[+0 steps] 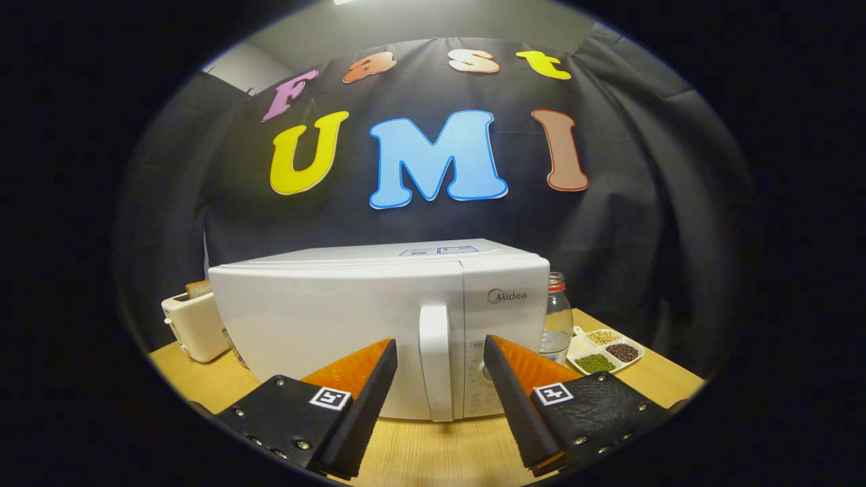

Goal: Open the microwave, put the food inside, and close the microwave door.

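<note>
Straight ahead of your gripper (440,379) stands the closed microwave (379,318), its handle (435,362) framed between spread, empty jaws. You're at the opening step: advance and, seemingly without contact yet, close on the handle, then pull. I can't place the food.

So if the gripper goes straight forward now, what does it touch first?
Most likely the microwave's door handle: it stands just ahead, centred in the gap of the open gripper. The microwave door is shut. How far off the handle is cannot be told.
</note>
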`<state>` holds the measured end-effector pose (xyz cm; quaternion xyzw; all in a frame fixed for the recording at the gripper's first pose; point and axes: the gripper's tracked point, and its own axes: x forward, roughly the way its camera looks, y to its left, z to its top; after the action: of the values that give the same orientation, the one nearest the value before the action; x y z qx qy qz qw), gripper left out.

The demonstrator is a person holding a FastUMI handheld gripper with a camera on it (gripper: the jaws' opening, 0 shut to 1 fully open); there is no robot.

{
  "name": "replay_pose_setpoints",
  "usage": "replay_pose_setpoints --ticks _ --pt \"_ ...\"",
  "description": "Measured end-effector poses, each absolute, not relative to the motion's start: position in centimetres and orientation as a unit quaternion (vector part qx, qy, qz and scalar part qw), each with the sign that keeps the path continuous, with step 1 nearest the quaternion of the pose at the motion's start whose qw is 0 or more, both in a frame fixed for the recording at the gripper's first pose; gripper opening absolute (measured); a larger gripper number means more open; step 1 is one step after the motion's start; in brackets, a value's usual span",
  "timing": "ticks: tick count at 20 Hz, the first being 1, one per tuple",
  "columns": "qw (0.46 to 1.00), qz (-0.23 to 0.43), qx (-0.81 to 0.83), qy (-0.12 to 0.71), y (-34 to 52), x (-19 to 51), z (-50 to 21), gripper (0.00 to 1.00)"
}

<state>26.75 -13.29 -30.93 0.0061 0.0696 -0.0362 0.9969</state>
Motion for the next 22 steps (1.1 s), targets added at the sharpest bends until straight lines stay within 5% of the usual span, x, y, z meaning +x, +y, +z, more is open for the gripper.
replay_pose_setpoints --ticks 2,5,7,10,11,22 --pt "0.996 -0.044 -0.004 0.075 -13.4 27.7 -31.6 0.62" --pt "0.994 -0.053 -0.003 0.093 -13.6 28.8 -32.6 0.62" --pt "0.993 -0.049 -0.004 0.108 -12.8 28.2 -33.3 0.34" --pt "0.993 -0.040 -0.004 0.112 -13.2 28.3 -33.0 0.27" --pt "0.993 -0.034 0.002 0.116 -13.2 28.4 -33.0 0.17" --pt "0.991 -0.026 0.039 0.128 -13.0 27.3 -33.1 0.17"
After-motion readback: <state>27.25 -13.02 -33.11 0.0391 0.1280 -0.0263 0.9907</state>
